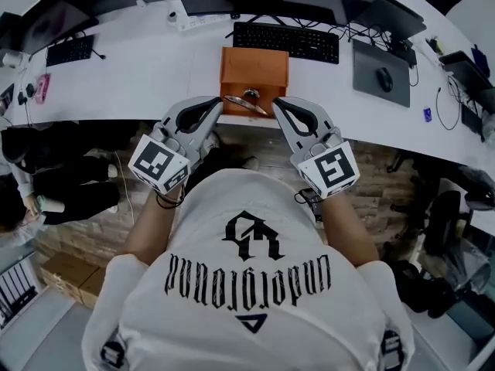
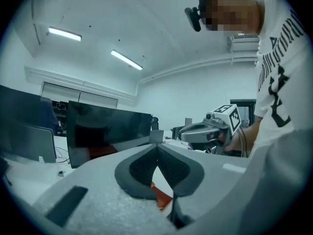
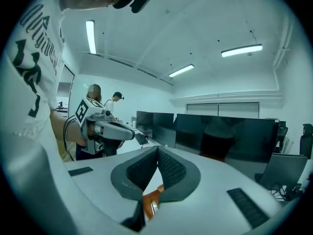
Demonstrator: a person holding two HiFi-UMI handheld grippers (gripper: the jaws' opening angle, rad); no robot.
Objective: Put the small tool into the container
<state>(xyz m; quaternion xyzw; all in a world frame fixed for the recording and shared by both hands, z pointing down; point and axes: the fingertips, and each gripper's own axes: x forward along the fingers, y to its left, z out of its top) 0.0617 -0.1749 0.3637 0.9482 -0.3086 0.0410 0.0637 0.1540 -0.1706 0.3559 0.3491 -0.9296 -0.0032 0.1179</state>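
Orange boxy container, shiny metal tool at its near edge; left gripper and right gripper closed, ribbed pads empty.

The person wears a white T-shirt with short sleeves. On its front there is a black emblem and below it a line of black gothic letters. A black band goes around the left wrist. Something dark sits at the right wrist, and I cannot tell what it is.

The left hand-held gripper and the right hand-held gripper look the same. Each has a pale grey, slightly rough shell and two jaws lined with dark grey ribbed pads. At the near end, the left marker cube and the right marker cube are white with black square markers. A black camera is worn on the head.
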